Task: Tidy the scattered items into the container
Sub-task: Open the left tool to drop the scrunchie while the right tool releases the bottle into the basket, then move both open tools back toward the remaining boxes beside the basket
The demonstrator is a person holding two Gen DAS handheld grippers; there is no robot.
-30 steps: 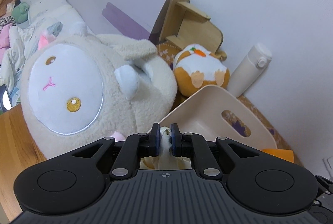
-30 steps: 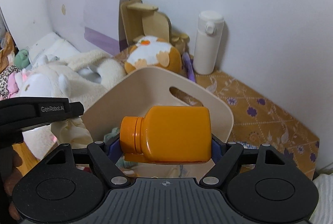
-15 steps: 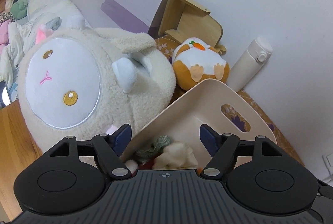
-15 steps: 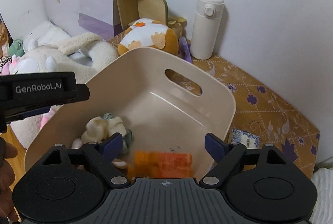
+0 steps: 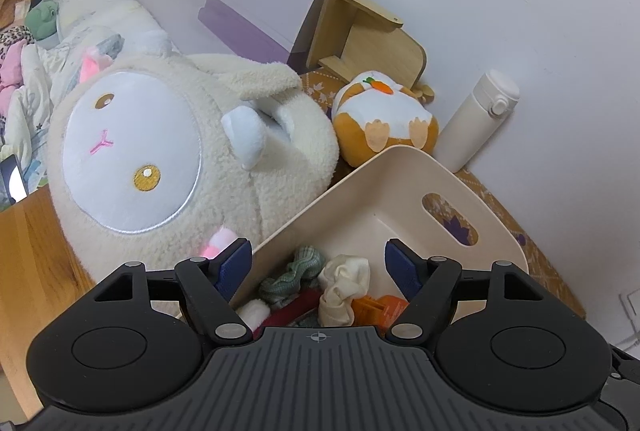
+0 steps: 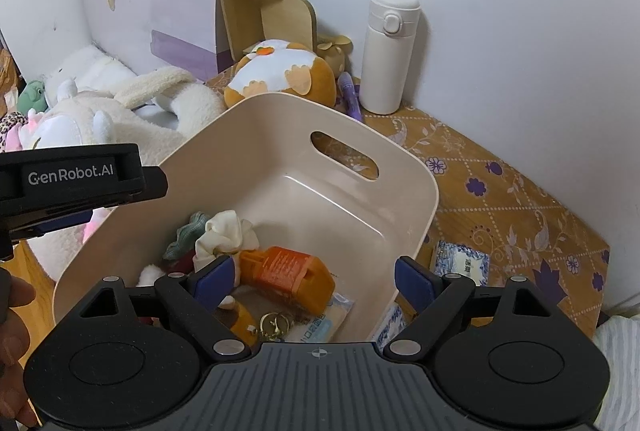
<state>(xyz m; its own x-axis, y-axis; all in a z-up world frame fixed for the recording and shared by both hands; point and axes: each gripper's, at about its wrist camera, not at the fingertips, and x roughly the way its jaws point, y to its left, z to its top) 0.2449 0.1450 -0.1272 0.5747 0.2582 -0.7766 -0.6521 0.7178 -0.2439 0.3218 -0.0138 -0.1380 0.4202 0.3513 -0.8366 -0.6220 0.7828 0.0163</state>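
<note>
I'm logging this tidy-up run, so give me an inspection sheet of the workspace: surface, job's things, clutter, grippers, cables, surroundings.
Surface: patterned orange cloth under the beige bin.
Job's things: orange bottle on its side in the bin, beside a knotted white cloth and green fabric; blue-white packet on the cloth outside the bin.
Clutter: large sheep plush, orange-white plush, white flask, purple pen.
Grippers: left gripper open, empty; right gripper open, empty, over the bin.
Cables: nothing seen.
Surroundings: white wall, wooden stand, lilac board.
</note>
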